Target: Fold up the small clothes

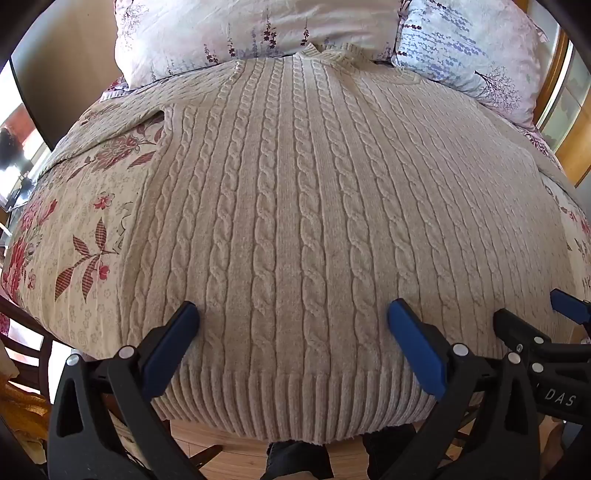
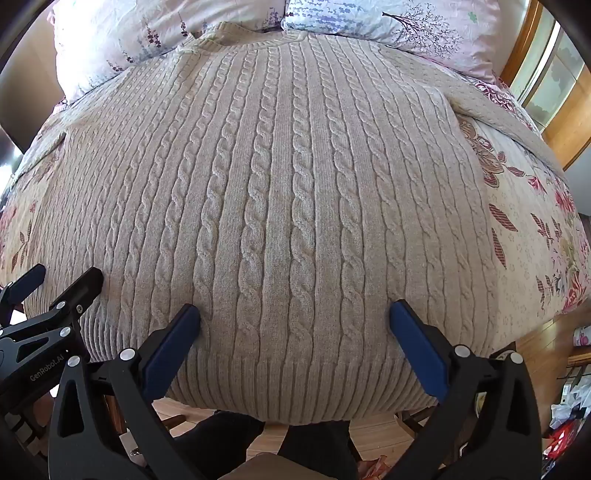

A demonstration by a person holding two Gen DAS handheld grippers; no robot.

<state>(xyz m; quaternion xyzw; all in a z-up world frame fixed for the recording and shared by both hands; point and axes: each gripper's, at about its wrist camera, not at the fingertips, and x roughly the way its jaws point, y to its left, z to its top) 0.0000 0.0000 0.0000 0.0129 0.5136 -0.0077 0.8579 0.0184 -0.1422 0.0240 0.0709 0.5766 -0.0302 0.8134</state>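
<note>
A cream cable-knit sweater [image 1: 295,192] lies flat on the bed's floral bedspread [image 1: 85,229], collar far ahead of both claws by the pillows [image 1: 229,29], ribbed hem [image 1: 295,398] nearest them, seemingly spread smooth for a first fold. The left claw [image 1: 293,314] and right claw [image 2: 295,314] both stand wide, gripping nothing, side by side just above the hem. The left view alone shows the left sleeve's armpit; the right view shows the other sleeve [image 2: 491,110] running off beyond the right claw.
</note>
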